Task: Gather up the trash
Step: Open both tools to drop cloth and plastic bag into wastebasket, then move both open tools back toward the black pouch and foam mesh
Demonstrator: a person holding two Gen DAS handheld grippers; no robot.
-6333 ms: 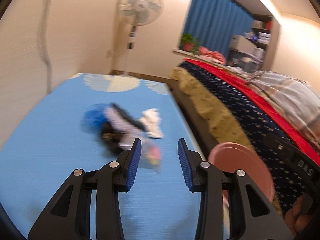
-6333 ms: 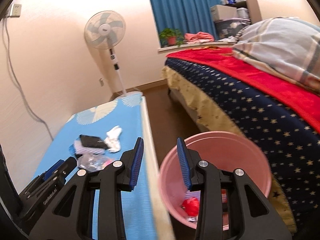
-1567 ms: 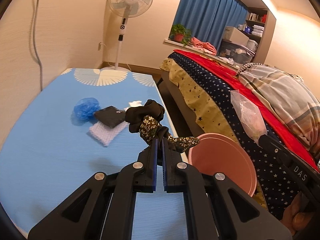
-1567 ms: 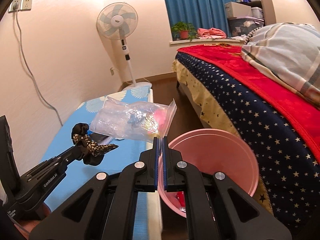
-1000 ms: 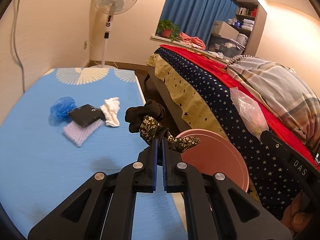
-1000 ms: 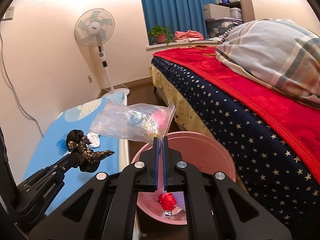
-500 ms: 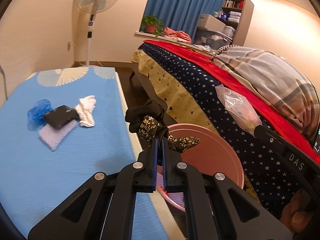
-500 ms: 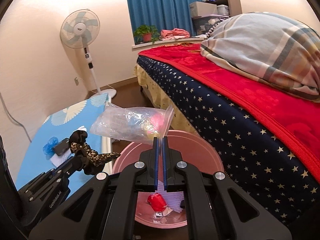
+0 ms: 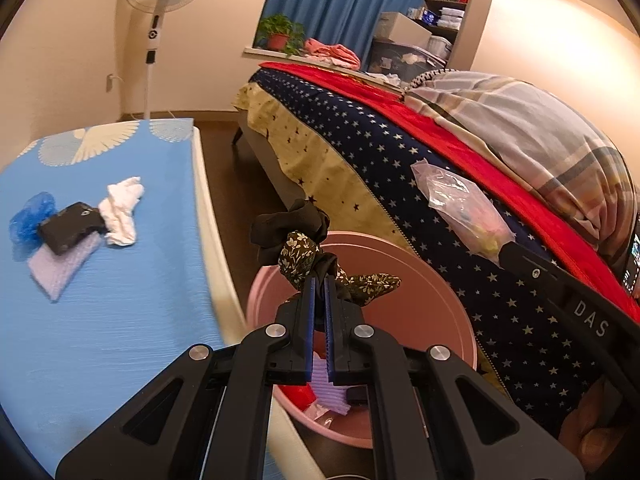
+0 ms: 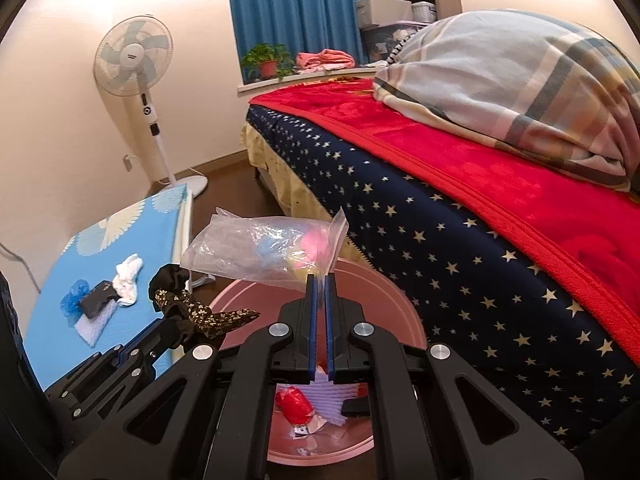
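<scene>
Home bedroom: bed (image 10: pixel 460 216), pillow (image 10: pixel 520 64), standing fan (image 10: pixel 134 56).

The left gripper (image 9: pixel 319 286) is pinching a black floral scrunchie (image 9: pixel 304 250) above the pink bin (image 9: pixel 432 280), whose rim is sitting just beside the blue mat (image 9: pixel 112 264).

Both grippers, once open and empty over the blue mat (image 9: pixel 120 280), are now clamped: the left gripper (image 9: pixel 319 280) on a scrunchie (image 9: pixel 300 248), the right gripper (image 10: pixel 320 280) on a clear bag (image 10: pixel 260 252). Both have swung from the mat to above the pink bin (image 9: pixel 448 304), its trash now visible below.
</scene>
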